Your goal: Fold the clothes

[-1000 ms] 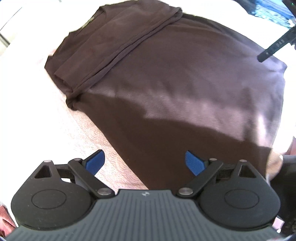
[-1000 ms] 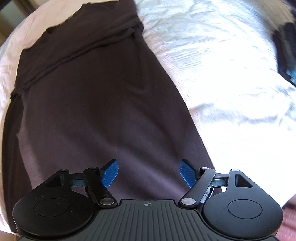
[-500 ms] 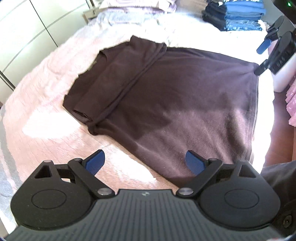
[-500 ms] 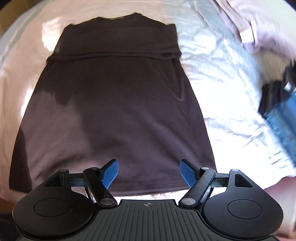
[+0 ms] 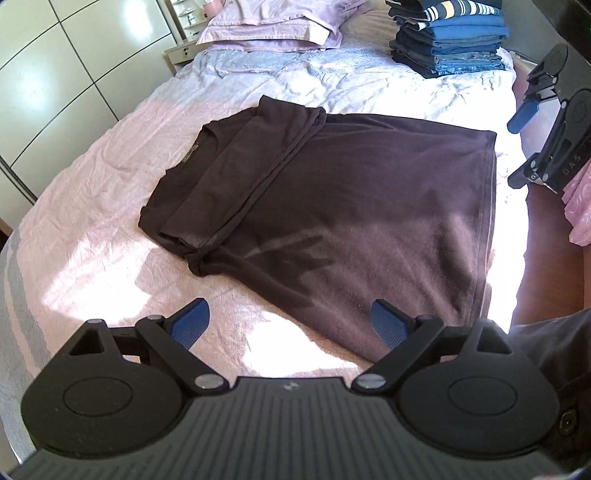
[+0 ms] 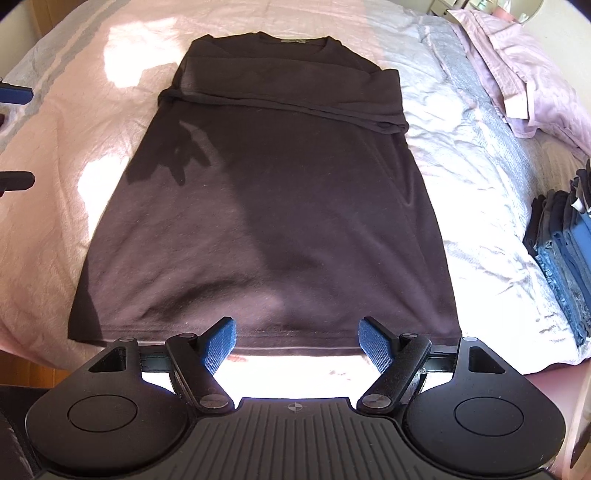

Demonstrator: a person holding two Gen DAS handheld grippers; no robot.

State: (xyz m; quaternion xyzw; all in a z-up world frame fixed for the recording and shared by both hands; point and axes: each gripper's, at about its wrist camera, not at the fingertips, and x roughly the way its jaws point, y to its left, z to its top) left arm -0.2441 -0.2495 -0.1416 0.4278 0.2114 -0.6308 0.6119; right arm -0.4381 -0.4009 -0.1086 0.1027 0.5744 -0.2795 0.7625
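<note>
Sleeves already folded across dark shirt (image 6: pixel 266 192), flat on bed (image 6: pixel 480 177). Left claw (image 5: pixel 288 325) and right claw (image 6: pixel 297 341) released, empty, above hem. Next: grasp hem corners at lower frame, fold toward collar.

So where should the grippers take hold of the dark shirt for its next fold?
Probably at the bottom hem of the dark shirt, one corner per gripper, coming from the bed's near edge. The sleeves are already folded across the chest, and the hem lies flat, straight and exposed right under the open right gripper.

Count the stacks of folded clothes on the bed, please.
1: the stack of folded clothes sits at the far corner of the bed, beside the pillows. Others may lie outside view.
</note>
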